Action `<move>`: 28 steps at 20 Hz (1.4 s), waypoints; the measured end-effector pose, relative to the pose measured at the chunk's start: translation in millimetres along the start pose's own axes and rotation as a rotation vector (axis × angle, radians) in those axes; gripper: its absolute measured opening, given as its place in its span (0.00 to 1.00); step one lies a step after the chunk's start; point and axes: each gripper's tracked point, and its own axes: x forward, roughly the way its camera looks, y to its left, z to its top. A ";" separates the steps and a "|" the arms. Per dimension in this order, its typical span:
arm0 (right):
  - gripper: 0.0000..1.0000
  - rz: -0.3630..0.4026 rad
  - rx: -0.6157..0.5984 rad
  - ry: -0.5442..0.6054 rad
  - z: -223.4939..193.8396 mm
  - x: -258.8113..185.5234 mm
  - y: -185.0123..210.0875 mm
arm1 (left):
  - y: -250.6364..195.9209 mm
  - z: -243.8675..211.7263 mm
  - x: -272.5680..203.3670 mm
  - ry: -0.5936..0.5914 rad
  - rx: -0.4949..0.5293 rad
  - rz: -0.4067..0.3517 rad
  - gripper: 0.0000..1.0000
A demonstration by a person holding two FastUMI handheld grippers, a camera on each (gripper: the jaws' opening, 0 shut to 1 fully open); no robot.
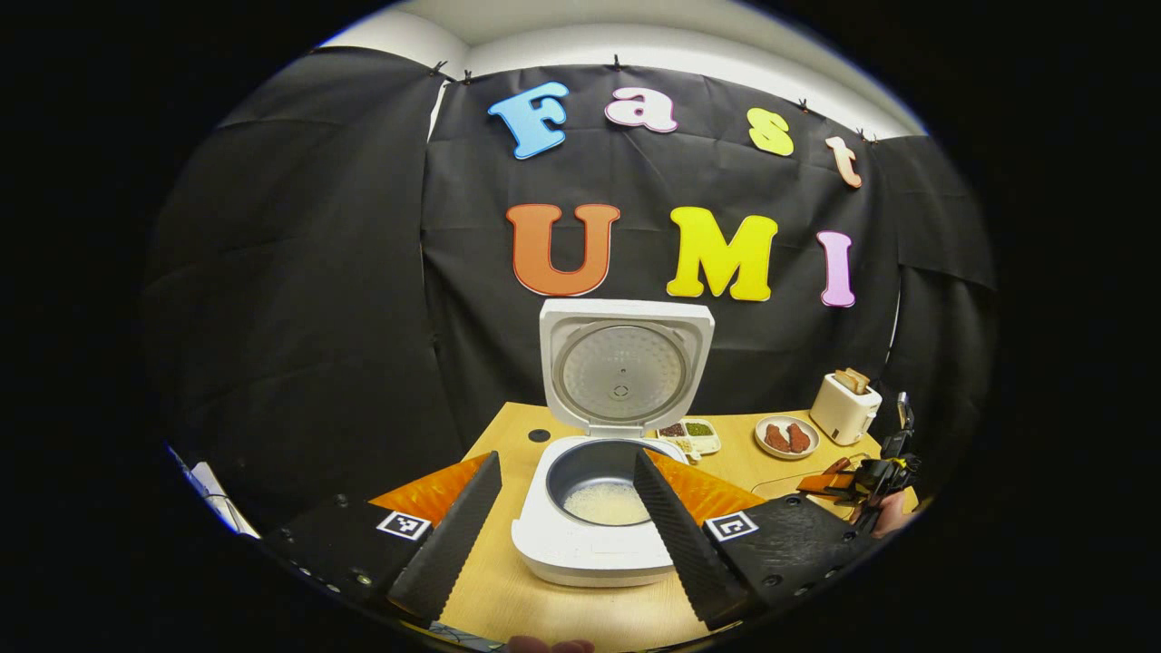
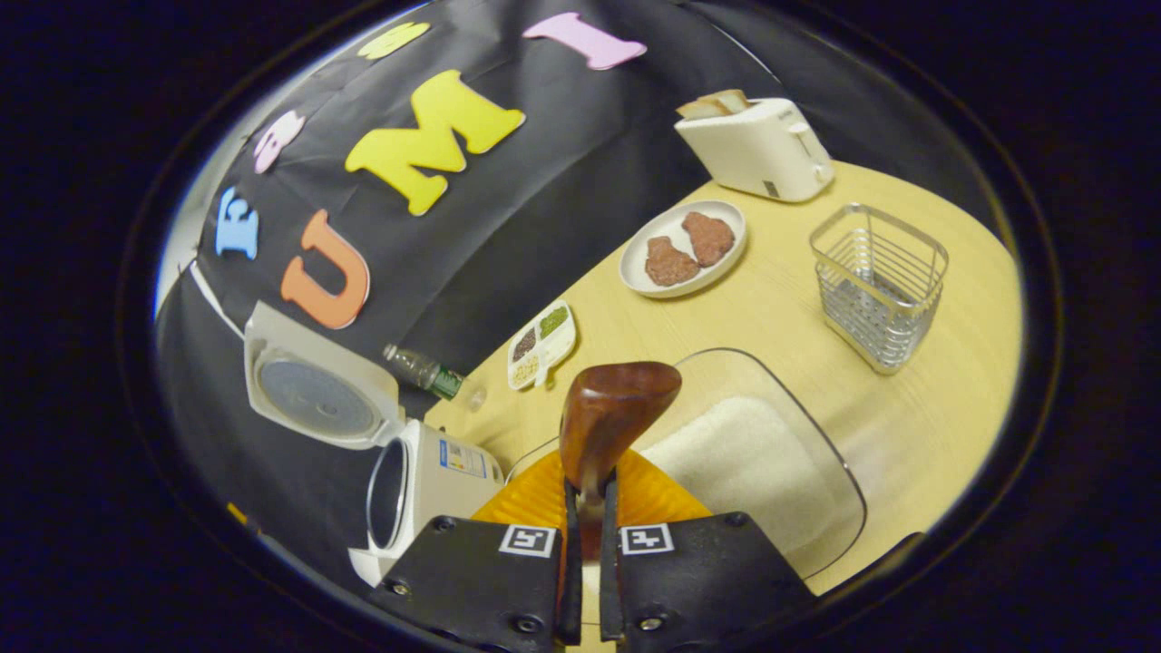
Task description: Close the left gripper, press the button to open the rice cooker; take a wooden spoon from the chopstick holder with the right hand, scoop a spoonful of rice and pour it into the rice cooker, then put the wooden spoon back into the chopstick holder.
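Tabletop (image 2: 780, 317): we are working over its pale wood surface, which is carrying everything listed. Rice cooker (image 1: 594, 531): we are seeing it with its lid standing upright and some rice already lying in the pot, so the button step looks done. Clear rice container (image 2: 762, 462): it is sitting just beside the cooker, heaped with white rice, directly under the spoon. Chopstick holder (image 2: 878, 286): the wire basket is standing near the far edge, apart from the container. Left claw (image 1: 567, 526): we are holding it open, fingers spread either side of the cooker. Right claw (image 2: 587, 553): we are clamping it shut on the wooden spoon (image 2: 609, 419), bowl hanging above the rice. Handling advice, as our judgement: we should be dipping the bowl shallowly, levelling it before lifting, and keeping the grip firm so nothing spills crossing to the pot.
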 end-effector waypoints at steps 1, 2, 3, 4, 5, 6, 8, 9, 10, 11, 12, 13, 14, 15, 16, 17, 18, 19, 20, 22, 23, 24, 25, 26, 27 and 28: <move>0.13 0.009 0.052 -0.005 5.9 -5.4 -4.8 | -3.8 0.1 -0.6 0.001 0.004 -0.004 0.95; 0.13 0.021 0.103 -0.014 12.7 -11.8 -8.2 | -8.7 1.5 -1.1 0.001 0.007 -0.009 0.95; 0.13 0.037 0.150 -0.025 21.1 -18.0 -10.8 | -13.4 2.5 -1.7 -0.001 0.007 -0.014 0.95; 0.13 0.050 0.189 -0.036 29.3 -26.2 -13.6 | -18.6 3.2 -3.0 -0.004 0.008 -0.019 0.95; 0.13 0.061 0.221 -0.047 37.5 -34.7 -15.7 | -24.3 4.6 -3.7 -0.006 0.007 -0.025 0.95; 0.13 0.073 0.248 -0.063 46.9 -44.4 -16.3 | -29.5 6.0 -3.9 -0.008 0.006 -0.033 0.95; 0.13 0.107 0.289 -0.095 65.2 -62.1 -11.4 | -37.6 7.9 -6.0 -0.014 0.004 -0.041 0.95; 0.12 0.128 0.300 -0.105 73.9 -70.1 -7.1 | -40.1 9.2 -7.2 -0.020 0.003 -0.043 0.95; 0.12 0.143 0.306 -0.112 81.2 -76.3 -1.1 | -42.4 10.1 -8.3 -0.023 0.003 -0.043 0.95; 0.13 0.157 0.308 -0.116 87.5 -81.3 6.8 | -44.7 9.4 -10.1 -0.024 0.000 -0.044 0.95; 0.12 0.172 0.302 -0.116 92.8 -87.3 18.4 | -45.8 9.0 -12.1 -0.027 -0.002 -0.043 0.95; 0.12 0.192 0.295 -0.116 97.4 -91.5 32.7 | -46.6 10.6 -14.9 -0.034 -0.002 -0.042 0.95; 0.12 0.214 0.288 -0.115 100.4 -94.5 48.4 | -45.0 11.8 -17.6 -0.044 0.000 -0.037 0.94; 0.13 0.237 0.285 -0.109 102.4 -95.8 65.8 | -42.7 12.4 -19.6 -0.051 0.000 -0.032 0.94; 0.12 0.263 0.282 -0.100 102.9 -98.6 85.1 | -41.0 12.6 -21.7 -0.058 -0.002 -0.029 0.95; 0.12 0.292 0.279 -0.089 102.6 -98.7 106.5 | -38.4 14.2 -24.2 -0.068 -0.004 -0.024 0.95; 0.12 0.322 0.273 -0.078 101.2 -98.2 129.1 | -34.1 16.1 -26.0 -0.077 -0.003 -0.017 0.95; 0.12 0.349 0.265 -0.066 97.6 -94.0 150.6 | -30.3 16.6 -28.1 -0.084 0.001 -0.013 0.95; 0.12 0.373 0.251 -0.051 91.7 -89.4 172.8 | -23.7 15.6 -30.9 -0.089 0.006 -0.007 0.95; 0.12 0.404 0.225 -0.007 74.8 -74.3 211.8 | -8.8 14.8 -36.7 -0.095 0.007 0.011 0.95; 0.12 0.413 0.215 0.010 65.7 -59.7 227.8 | 0.1 13.3 -38.4 -0.097 0.002 0.021 0.95; 0.13 0.415 0.200 0.021 56.2 -48.0 242.3 | 9.6 11.0 -39.9 -0.098 -0.007 0.035 0.95; 0.12 0.411 0.179 0.031 45.9 -34.6 253.9 | 18.6 8.5 -40.4 -0.098 -0.019 0.049 0.95; 0.12 0.396 0.162 0.039 33.3 -19.1 260.7 | 28.1 4.0 -42.1 -0.096 -0.037 0.061 0.95; 0.13 0.377 0.148 0.045 21.4 -4.4 265.4 | 34.7 -0.8 -42.5 -0.089 -0.059 0.066 0.95; 0.12 0.358 0.136 0.055 9.3 8.3 270.9 | 42.3 -5.5 -41.9 -0.082 -0.076 0.082 0.95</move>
